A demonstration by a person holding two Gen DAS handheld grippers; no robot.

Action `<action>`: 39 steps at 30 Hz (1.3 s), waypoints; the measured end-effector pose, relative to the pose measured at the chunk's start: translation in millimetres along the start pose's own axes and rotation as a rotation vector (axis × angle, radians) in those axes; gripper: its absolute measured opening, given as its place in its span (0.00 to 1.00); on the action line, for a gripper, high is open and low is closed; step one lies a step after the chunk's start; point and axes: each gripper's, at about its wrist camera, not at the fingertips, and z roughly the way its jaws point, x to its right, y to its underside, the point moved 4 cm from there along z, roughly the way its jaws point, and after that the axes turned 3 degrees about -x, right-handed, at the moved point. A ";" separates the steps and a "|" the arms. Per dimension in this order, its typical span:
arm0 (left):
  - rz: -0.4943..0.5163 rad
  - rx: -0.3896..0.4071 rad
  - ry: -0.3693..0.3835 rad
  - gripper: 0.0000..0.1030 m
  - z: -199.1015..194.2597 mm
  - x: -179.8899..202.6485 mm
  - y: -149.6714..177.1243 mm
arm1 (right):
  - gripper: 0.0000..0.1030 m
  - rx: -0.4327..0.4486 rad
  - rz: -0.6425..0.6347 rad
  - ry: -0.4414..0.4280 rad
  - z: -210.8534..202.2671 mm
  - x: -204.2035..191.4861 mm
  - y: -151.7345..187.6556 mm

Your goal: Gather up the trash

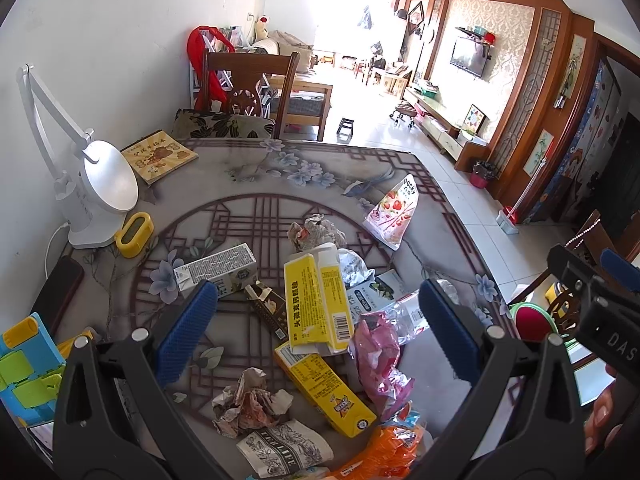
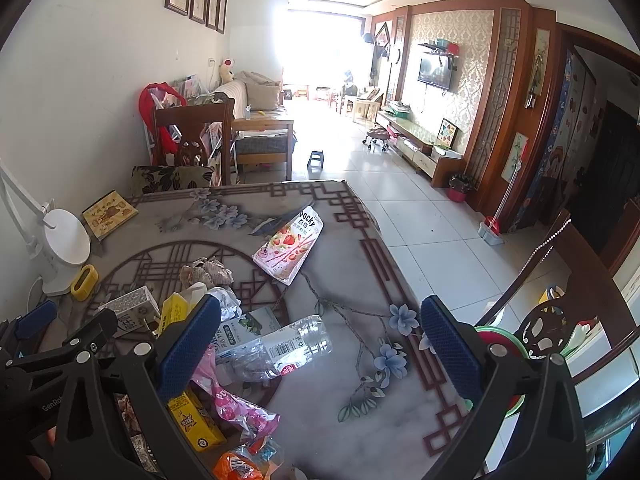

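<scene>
Trash lies heaped on the patterned table (image 1: pixel 328 168). My left gripper (image 1: pixel 316 328) is open and empty above a yellow box (image 1: pixel 316 300), a second yellow carton (image 1: pixel 324 388), a pink wrapper (image 1: pixel 380 356), crumpled paper (image 1: pixel 248 400) and a grey milk carton (image 1: pixel 216 266). My right gripper (image 2: pixel 320 344) is open and empty above a crushed clear plastic bottle (image 2: pixel 284 348). A pink Pocky box (image 2: pixel 288 246) lies further out; it also shows in the left wrist view (image 1: pixel 394 212). The right gripper's body shows at the right edge of the left wrist view (image 1: pixel 592 300).
A white desk lamp (image 1: pixel 96 192), a yellow timer (image 1: pixel 134 234), a book (image 1: pixel 160 156) and a dark phone (image 1: pixel 58 288) sit at the table's left. A colourful toy (image 1: pixel 28 368) is at near left. Wooden chairs stand behind (image 1: pixel 248 92) and to the right (image 2: pixel 560 320). Tiled floor is right.
</scene>
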 end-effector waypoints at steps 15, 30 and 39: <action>0.009 -0.026 -0.022 0.96 7.5 1.2 2.3 | 0.94 -0.002 -0.002 0.002 1.0 -0.3 0.1; -0.006 -0.057 -0.065 0.96 23.5 -27.6 3.3 | 0.94 -0.109 -0.038 -0.081 28.0 -8.8 9.3; -0.096 -0.145 -0.080 0.96 46.5 -81.1 27.8 | 0.86 -0.363 -0.026 -0.332 97.6 -42.3 42.1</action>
